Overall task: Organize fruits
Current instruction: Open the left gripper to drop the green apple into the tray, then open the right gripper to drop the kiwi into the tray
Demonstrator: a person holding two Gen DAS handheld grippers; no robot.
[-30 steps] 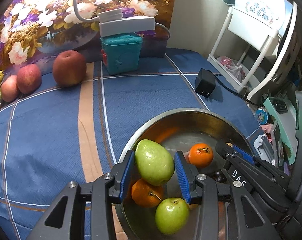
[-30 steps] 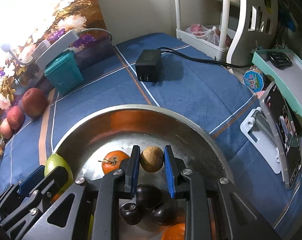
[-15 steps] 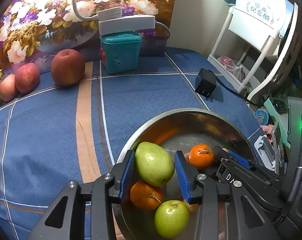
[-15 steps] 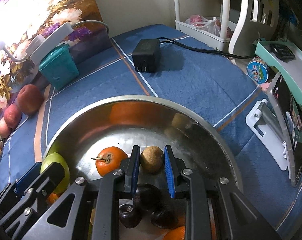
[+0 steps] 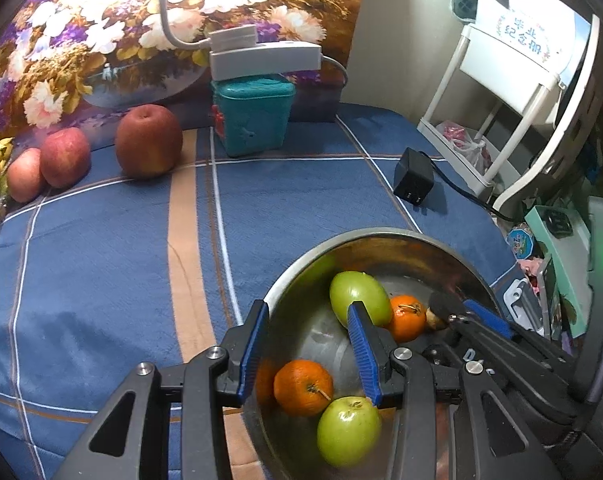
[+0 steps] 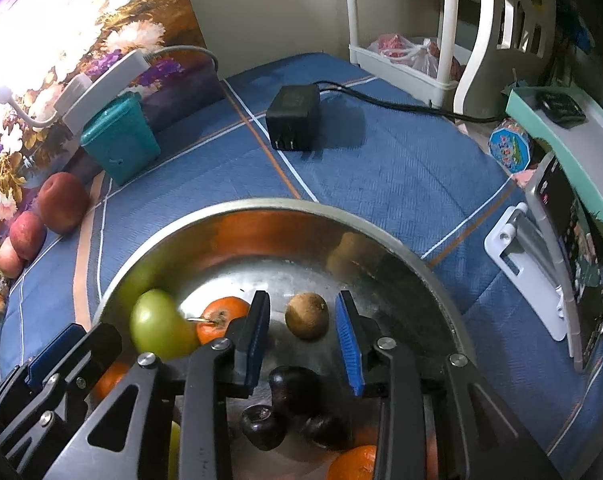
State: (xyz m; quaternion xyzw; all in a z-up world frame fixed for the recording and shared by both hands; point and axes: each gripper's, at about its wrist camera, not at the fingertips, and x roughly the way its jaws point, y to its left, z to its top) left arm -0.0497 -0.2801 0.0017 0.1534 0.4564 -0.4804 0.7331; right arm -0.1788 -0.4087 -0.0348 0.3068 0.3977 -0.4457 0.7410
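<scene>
**Brown fruit loose in the steel bowl**

The right gripper (image 6: 301,332) is opening, its jaws clear of the small brown fruit (image 6: 306,315) between them on the bowl (image 6: 285,208) floor. The left gripper (image 5: 309,354) jaws stand spread and empty beside the green pear (image 5: 357,296).

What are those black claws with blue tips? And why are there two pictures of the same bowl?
Those are grippers, like tongs, and a person holds one in each hand. Each carries a camera looking along its fingers, so each picture is one gripper's view. The left gripper is open and holds nothing. The right gripper is opening its jaws, with a small brown fruit between them, untouched. Both hang over a metal bowl of oranges, green fruit and dark fruit. The bowl sits on a blue cloth, with red apples and a teal box farther back.
</scene>
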